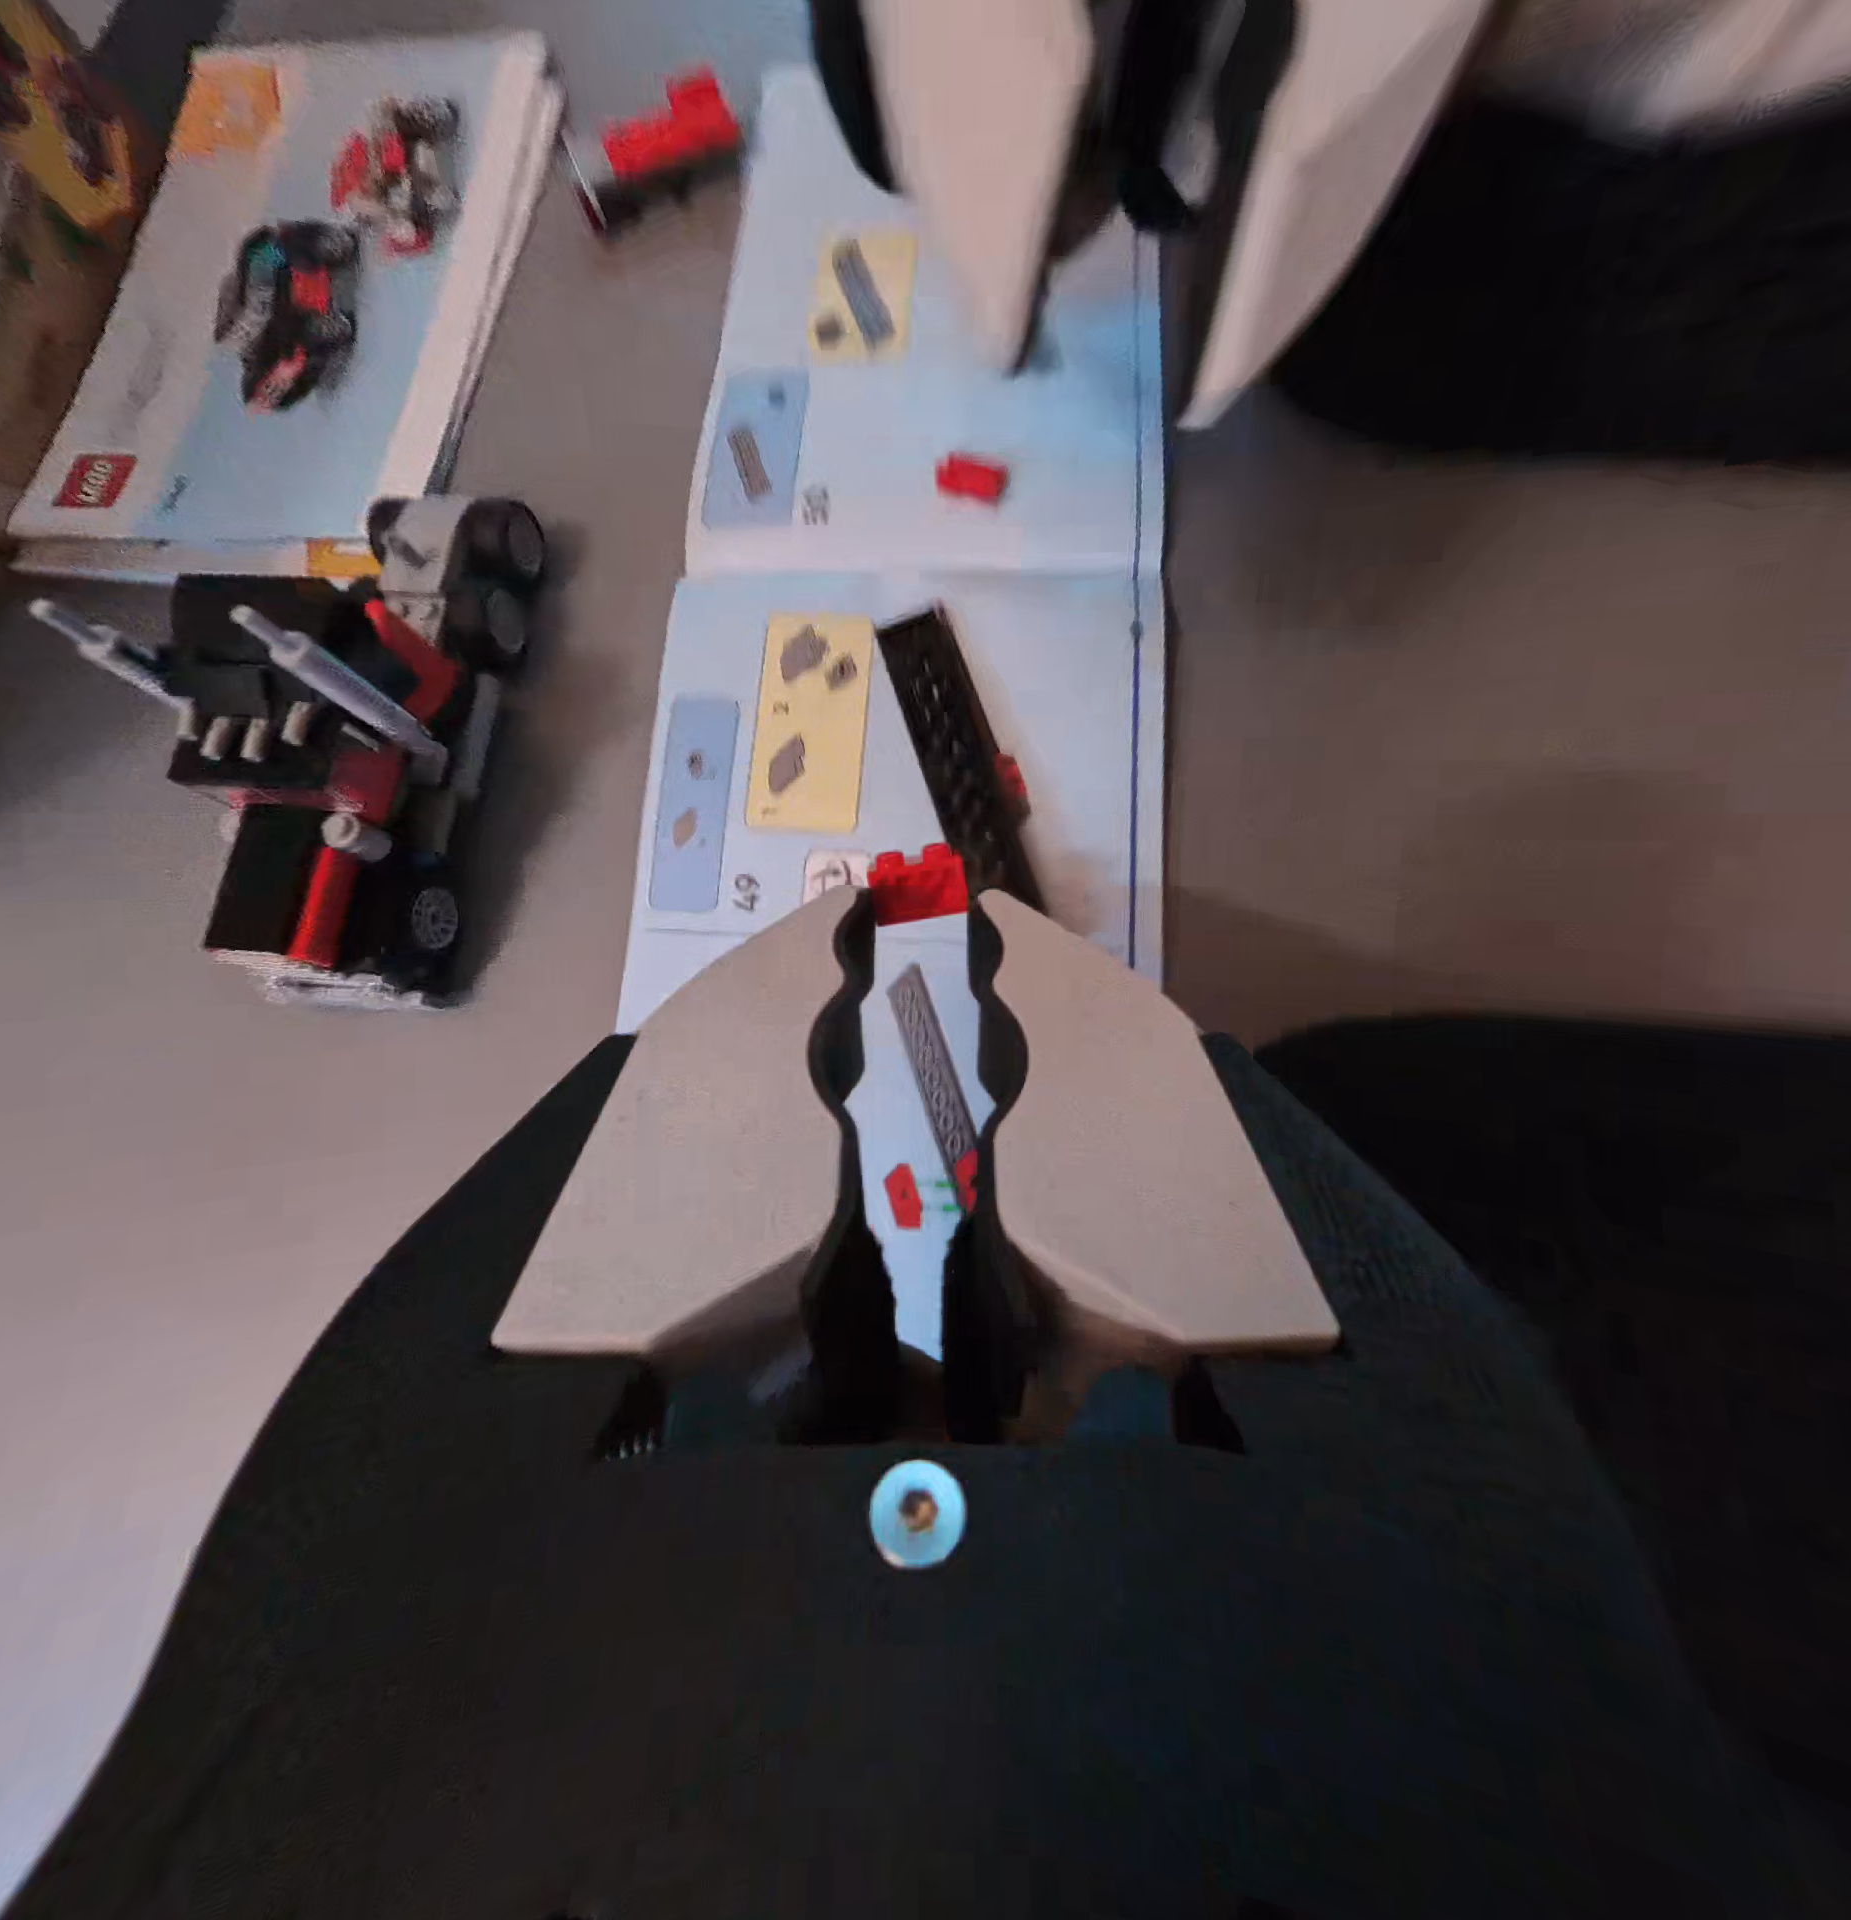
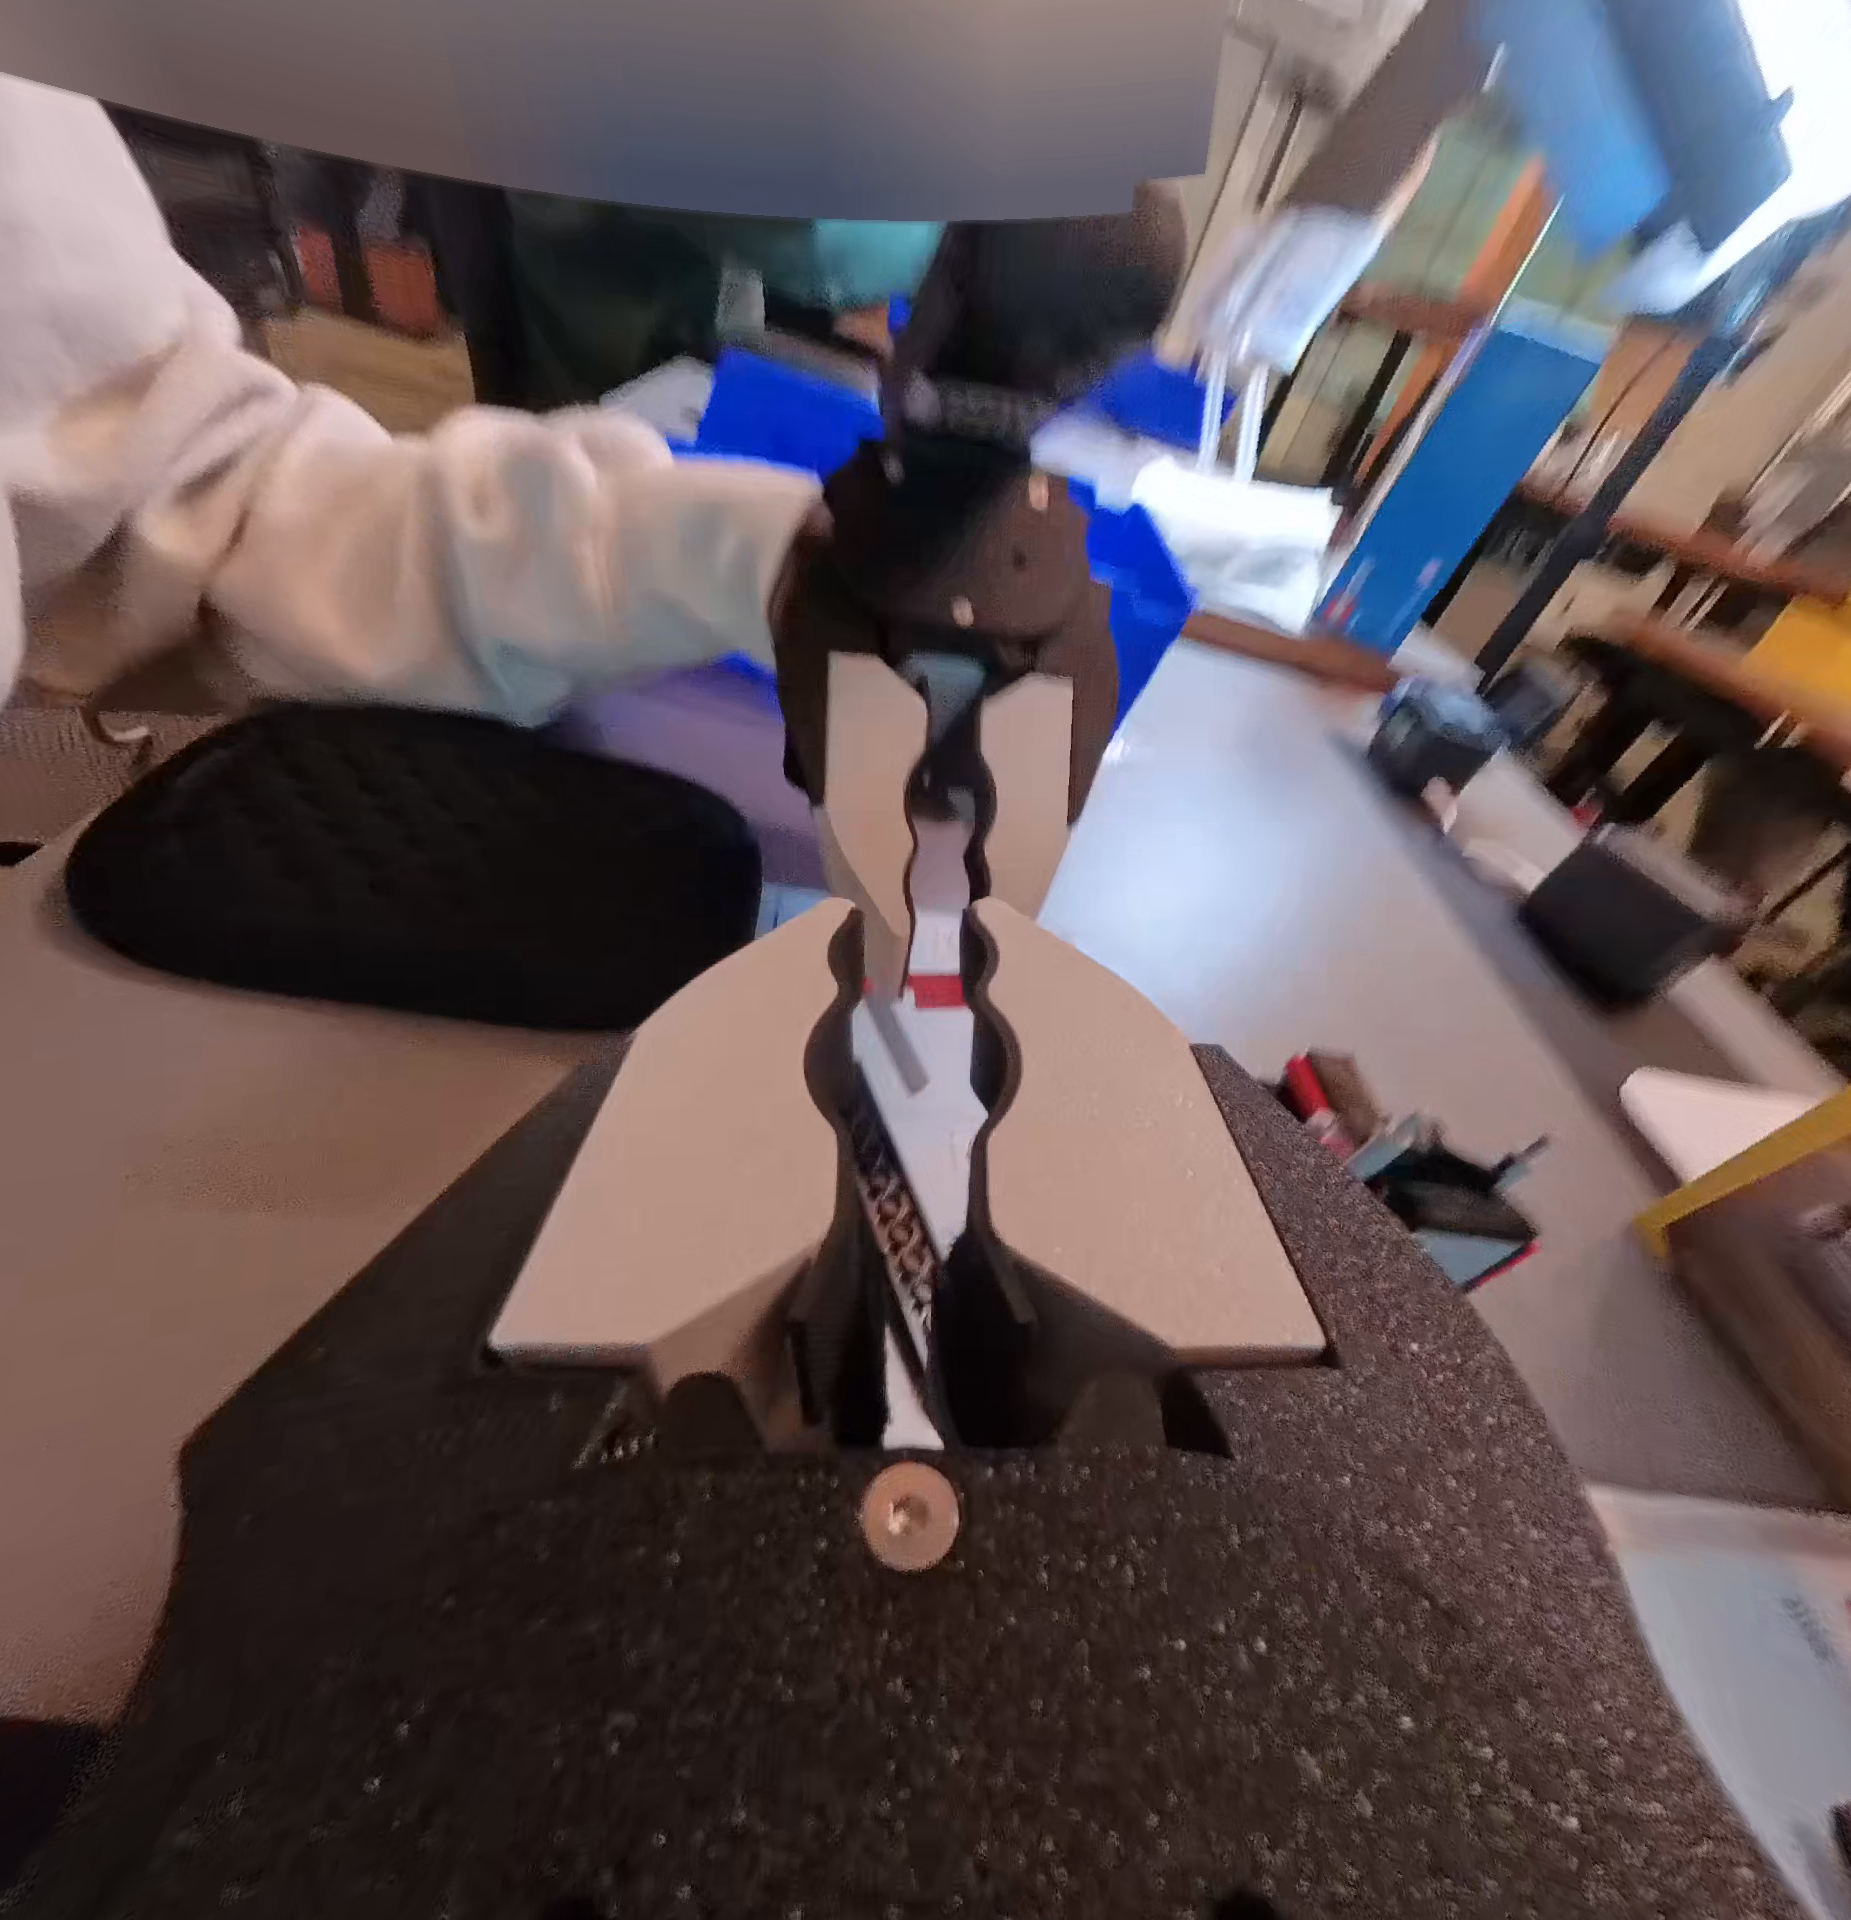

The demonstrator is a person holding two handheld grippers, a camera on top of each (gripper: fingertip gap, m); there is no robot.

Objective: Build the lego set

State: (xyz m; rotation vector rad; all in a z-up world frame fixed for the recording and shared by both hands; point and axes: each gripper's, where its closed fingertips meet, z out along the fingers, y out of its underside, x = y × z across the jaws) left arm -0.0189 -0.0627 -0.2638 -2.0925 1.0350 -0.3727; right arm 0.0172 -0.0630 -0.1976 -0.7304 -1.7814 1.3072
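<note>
Lego pieces lie spread on a grey worktop (image 1: 588, 436). One small red brick (image 1: 919, 883) sits pinched at the tips of the left gripper (image 1: 919, 902), so its jaws are narrow and holding that brick. It hangs over an open instruction booklet (image 1: 1056, 582). Just past it, one long black plate (image 1: 952, 748) lies slanted on the booklet's page, with a tiny red bit at its side. One more small red brick (image 1: 971, 478) lies alone farther up the page.

One half-built car (image 1: 349, 769), black and red with grey sticks poking out, stands on the worktop to the left of the booklet. Behind it lies one closed booklet (image 1: 277, 312) with a picture of cars on the cover. One red and black chunk (image 1: 672, 135) sits far off between the two booklets, too blurry to tell more.

The right gripper (image 2: 913, 914) has its jaws close together with a thin gap, and I cannot tell if they hold anything. In the left wrist view its two pale fingers (image 1: 1004, 208) stick in from the top and cover part of the page. In the right wrist view the left gripper faces it, very near, held out from a white sleeve (image 2: 433, 561). One black cushion (image 2: 412, 862) lies on the worktop beside them.
</note>
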